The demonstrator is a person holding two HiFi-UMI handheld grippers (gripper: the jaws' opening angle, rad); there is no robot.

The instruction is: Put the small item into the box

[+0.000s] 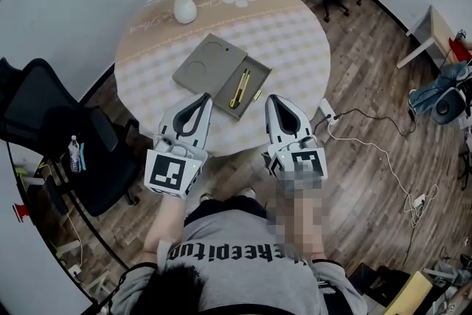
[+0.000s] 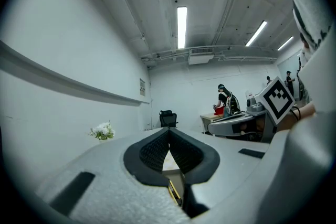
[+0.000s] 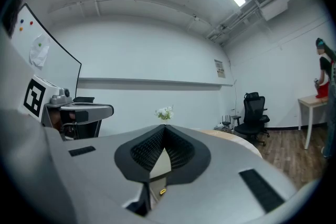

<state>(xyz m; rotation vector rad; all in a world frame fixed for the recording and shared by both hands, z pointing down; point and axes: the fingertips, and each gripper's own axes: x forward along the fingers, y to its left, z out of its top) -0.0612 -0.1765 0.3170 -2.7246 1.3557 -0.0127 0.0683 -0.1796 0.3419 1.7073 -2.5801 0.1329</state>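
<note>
Box [image 1: 209,64] lies open and flat on the round table [image 1: 295,33], 2 halves side by side: the left has a round recess, the right is a shallow tray. A yellow cutter [image 1: 240,88] lies inside the tray. A small yellow piece [image 1: 257,94] sits on the tablecloth just beside the tray's right edge, outside the box.

Left gripper [image 1: 204,97]: jaws closed tip to tip, nothing between them. Right gripper [image 1: 273,98]: likewise closed and empty, near the small yellow piece but apart from it. Both hover over the table's near edge.

Judgement: 1 thing lies in the box as the task wants. If the small yellow piece is the item meant, it remains outside.
</note>
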